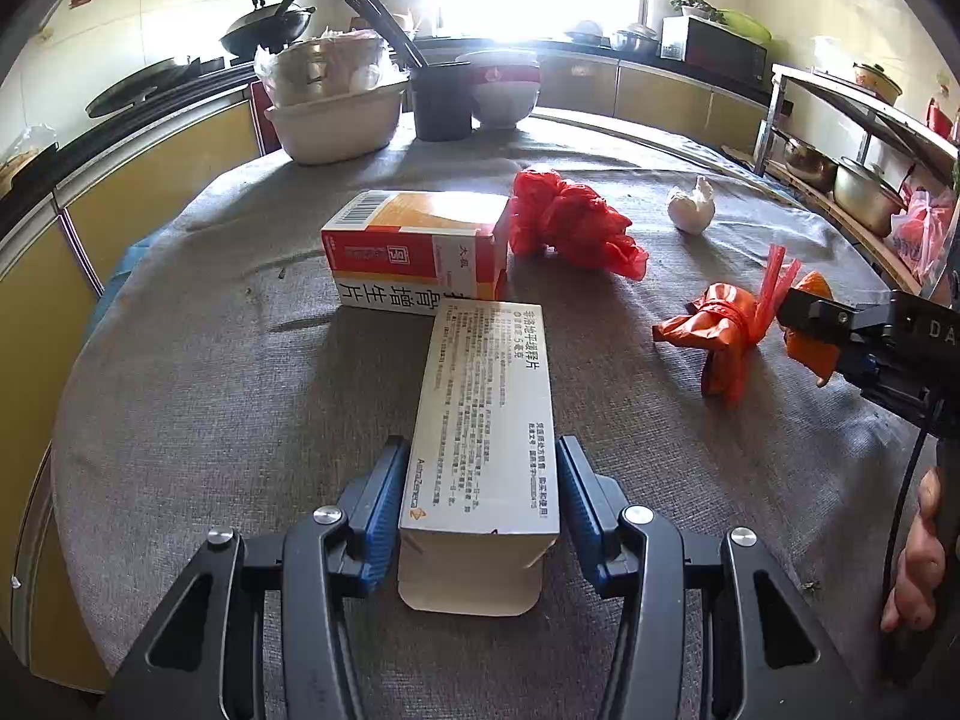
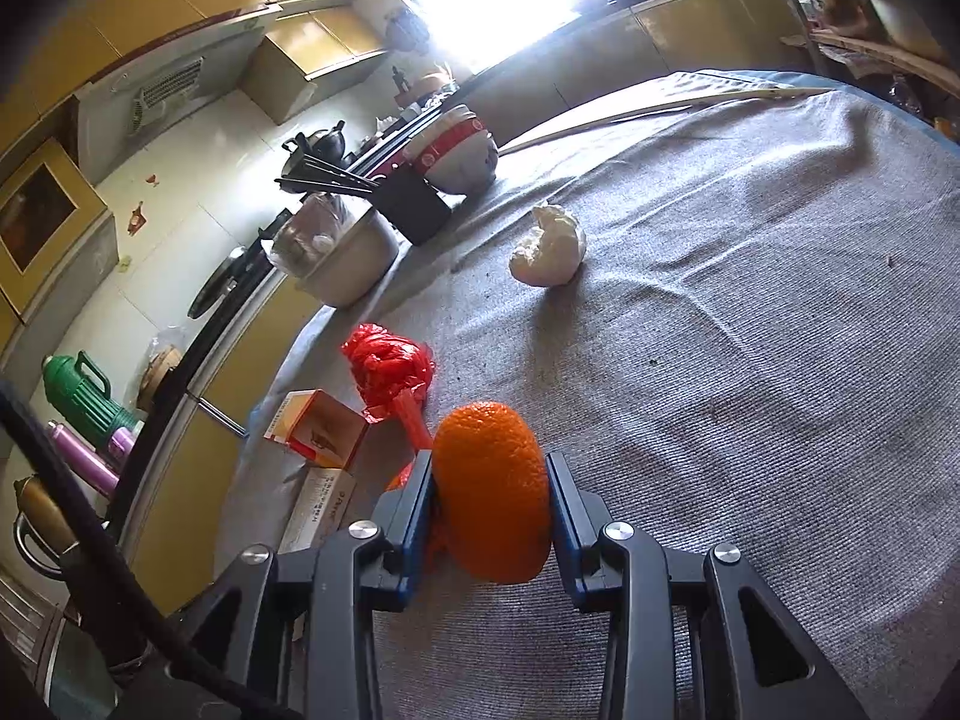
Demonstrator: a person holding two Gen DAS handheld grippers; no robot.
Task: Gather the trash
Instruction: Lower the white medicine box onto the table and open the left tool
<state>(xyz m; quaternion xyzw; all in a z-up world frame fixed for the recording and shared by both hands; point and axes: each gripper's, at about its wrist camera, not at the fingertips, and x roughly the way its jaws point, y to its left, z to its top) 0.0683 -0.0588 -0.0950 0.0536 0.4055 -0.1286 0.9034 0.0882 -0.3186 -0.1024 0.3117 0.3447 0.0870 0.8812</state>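
Observation:
A long white medicine box (image 1: 486, 396) lies on the grey tablecloth (image 1: 210, 408), and my left gripper (image 1: 482, 447) is shut on its near end, pads against both long sides. My right gripper (image 2: 489, 459) is shut on a piece of orange peel (image 2: 489, 498) just above the cloth; in the left wrist view that right gripper (image 1: 792, 315) reaches in from the right edge. An orange-and-white medicine box (image 1: 414, 246), a crumpled red plastic bag (image 1: 570, 222), a white tissue ball (image 1: 690, 210) and an orange wrapper tied with a red strip (image 1: 714, 330) lie loose on the table.
At the table's far side stand a beige basin (image 1: 336, 126) with bagged things, a black holder with chopsticks (image 1: 441, 102) and stacked bowls (image 1: 504, 90). A shelf with metal pots (image 1: 864, 192) is on the right. A person's hand (image 1: 918, 552) grips the right tool.

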